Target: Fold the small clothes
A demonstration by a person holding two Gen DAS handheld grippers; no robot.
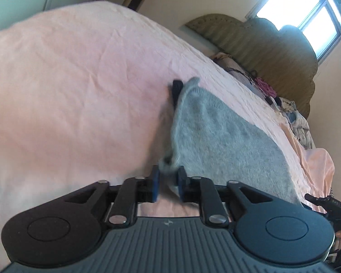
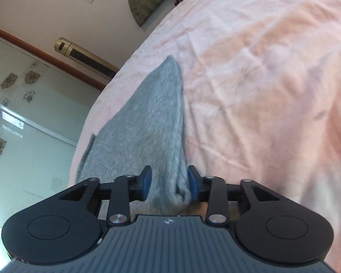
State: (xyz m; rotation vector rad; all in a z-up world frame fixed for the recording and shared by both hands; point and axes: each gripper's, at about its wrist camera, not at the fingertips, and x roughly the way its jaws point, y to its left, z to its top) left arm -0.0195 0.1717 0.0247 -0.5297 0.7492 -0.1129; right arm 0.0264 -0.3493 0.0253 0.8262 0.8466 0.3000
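**Loose corners: fold may slip**

Grey cloth (image 1: 227, 141) lies on the pink bed (image 1: 79, 79), mostly flat, w/ one corner bunched up at each set of tongs. Left tongs (image 1: 168, 177): pads stand apart, bedsheet shows in the gap, and the cloth corner sits loose btwn the tips. That reads as released, not pinched. Right tongs (image 2: 169, 179): also apart, w/ a thick wad of the cloth btwn the pads and touching the right-hand pad. No squeeze that I can see, so released too.

Risks from here, as I judge them:
- Pulling either tongs away w/ fabric btwn the pads could drag a corner along. The knit looks fuzzy and the pads grippy, so the fold would go crooked.
- Both corners are bunched, not flat. Folding over them would prob leave a lump or uneven edges.
- Re-closing low could catch the bedsheet w/ the cloth, since the sheet is soft and wrinkled right under the tips.
- In the right wrist view the cloth's (image 2: 143, 132) left edge lies near the bed's (image 2: 261, 91) edge, so a tug that way may slide it off.
- Both views are blurred around the tips, so exact contact is hard to tell.
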